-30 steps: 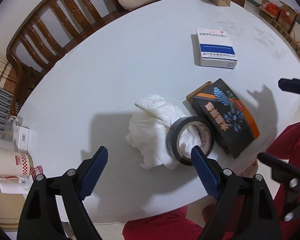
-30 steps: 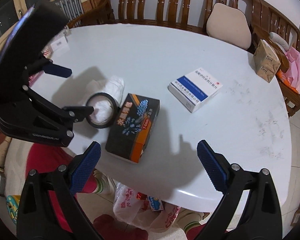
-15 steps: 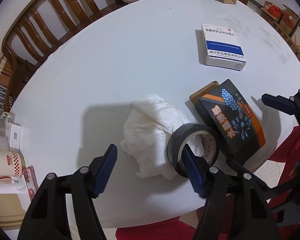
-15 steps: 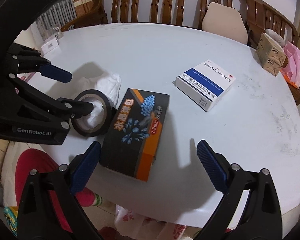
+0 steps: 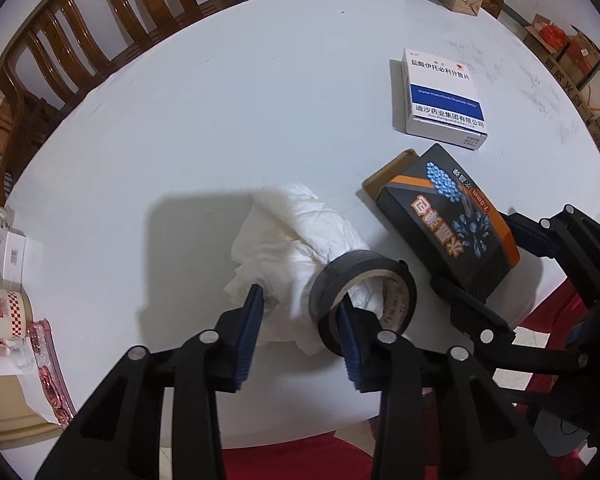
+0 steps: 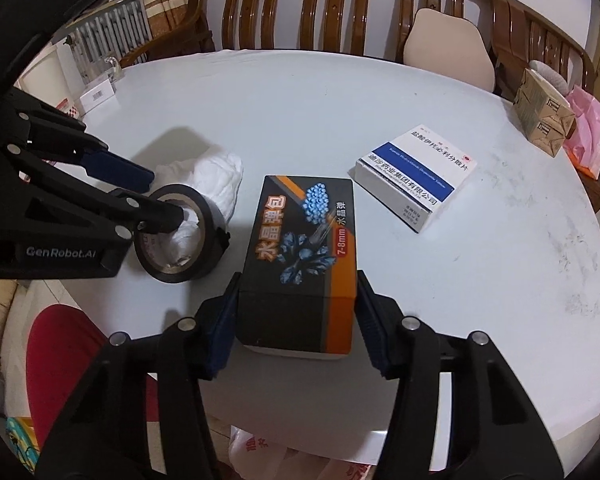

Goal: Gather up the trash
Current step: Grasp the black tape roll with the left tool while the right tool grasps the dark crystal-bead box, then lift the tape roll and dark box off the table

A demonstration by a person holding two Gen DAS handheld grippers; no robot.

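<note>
Sliding the left gripper (image 5: 300, 326) forward since a moment ago and narrowing it, and narrowing the right gripper (image 6: 296, 316) onto the black box (image 6: 304, 240).

Hugging the near end of that box now, with a pad touching each long side, so looking clamped on it. Poking one left finger down the hole of the tape roll (image 5: 364, 280) and keeping the other past the crumpled tissue (image 5: 300, 236), at 9 o'clock of the roll. Cannot tell if squeezing yet.

Finding all three on the white table (image 5: 180, 120), close to its near edge: tissue and roll touching, black box just beside the roll at 3 o'clock, white and blue box (image 5: 444, 96) further off at 1 o'clock.

Guessing at a very light, squishy tissue, best pinched at its thick middle. Guessing at a stiff, round roll, maybe rolling away. Guessing at a light, stiff, smooth box, maybe slipping, so holding it by the flat sides.
</note>
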